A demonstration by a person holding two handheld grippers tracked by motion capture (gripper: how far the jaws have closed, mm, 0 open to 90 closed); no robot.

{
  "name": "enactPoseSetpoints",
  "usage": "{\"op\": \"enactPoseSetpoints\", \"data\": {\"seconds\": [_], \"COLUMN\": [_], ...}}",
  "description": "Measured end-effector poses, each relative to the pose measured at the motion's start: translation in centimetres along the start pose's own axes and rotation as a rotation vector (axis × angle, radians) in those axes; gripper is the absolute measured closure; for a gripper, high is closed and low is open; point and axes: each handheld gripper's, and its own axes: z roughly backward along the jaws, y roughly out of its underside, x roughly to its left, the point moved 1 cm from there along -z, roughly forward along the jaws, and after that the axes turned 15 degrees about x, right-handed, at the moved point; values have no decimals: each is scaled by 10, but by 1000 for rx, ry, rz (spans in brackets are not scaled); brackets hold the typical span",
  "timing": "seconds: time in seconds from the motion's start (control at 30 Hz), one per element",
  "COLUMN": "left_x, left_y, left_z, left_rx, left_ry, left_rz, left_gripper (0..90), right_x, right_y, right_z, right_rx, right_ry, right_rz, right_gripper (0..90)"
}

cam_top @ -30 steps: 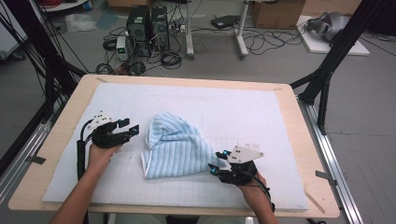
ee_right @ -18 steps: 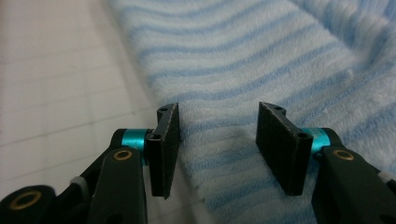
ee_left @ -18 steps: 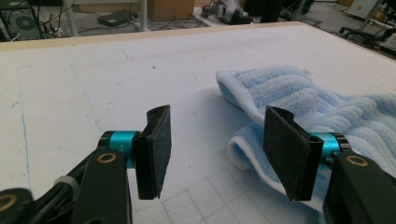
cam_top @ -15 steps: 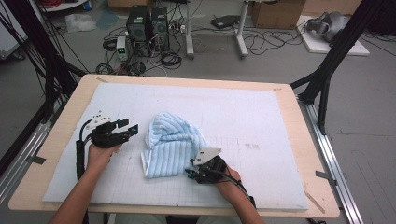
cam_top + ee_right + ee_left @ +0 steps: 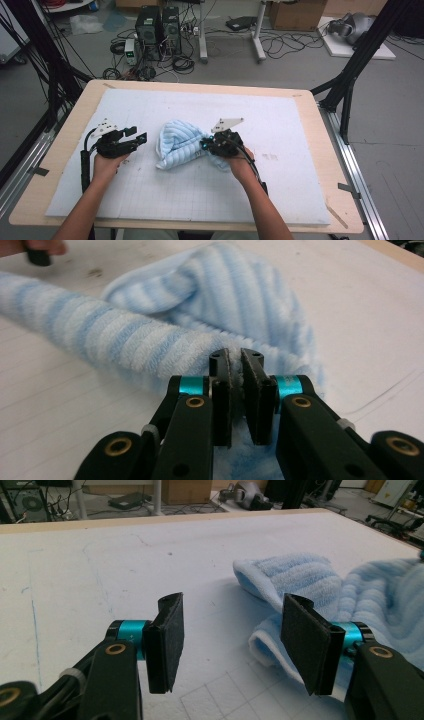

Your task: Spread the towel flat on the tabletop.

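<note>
High view: my right gripper (image 5: 206, 145) sits at the right edge of the towel (image 5: 177, 144), which lies bunched near the middle of the white mat (image 5: 300, 150) on the table (image 5: 75, 100). My left gripper (image 5: 140, 137) rests on the mat just left of the towel, apart from it, pointing toward it.

Right gripper view: the right gripper (image 5: 235, 390) has its jaws nearly together, clamped on a thin fold of the towel (image 5: 150, 350); blue-and-white pile shows in the narrow gap between the pads and below them. A rolled ridge of the towel runs off to the upper left, and a rounded hump rises beyond the jaws. These jaws have just been closing, with the cloth between them.

Left gripper view: the left gripper (image 5: 230, 640) holds its jaws well apart with bare mat between them. The towel (image 5: 310, 580) lies ahead and to the right; its nearest hem passes just behind the right-hand pad (image 5: 307, 647), and I cannot tell whether the two touch.

Compared with a second ago: my right hand has travelled from the towel's lower right corner, near the front of the mat, up to its right edge. The towel, then spread flatter, is now gathered higher on that side. My left hand is where it was.
</note>
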Motion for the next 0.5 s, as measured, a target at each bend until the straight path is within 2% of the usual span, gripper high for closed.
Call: {"op": "enactPoseSetpoints", "data": {"seconds": [0.13,0.3,0.43,0.5], "left_x": [1,1,0,1], "left_y": [0,0,0,0], "left_z": [0,0,0,0], "left_rx": [-1,-3,-6,-6], "left_ry": [1,0,1,2], "left_rz": [1,3,3,4], "left_gripper": [435,436,436,436], "right_x": [-16,-28,-40,-45], "right_y": [-13,-31,-39,-39], "right_z": [-13,-28,-42,-47], "right_rx": [29,58,76,66], "right_ry": [7,38,81,122], "right_rz": [-37,-55,-89,-103], "right_gripper": [831,830,829,828]}}
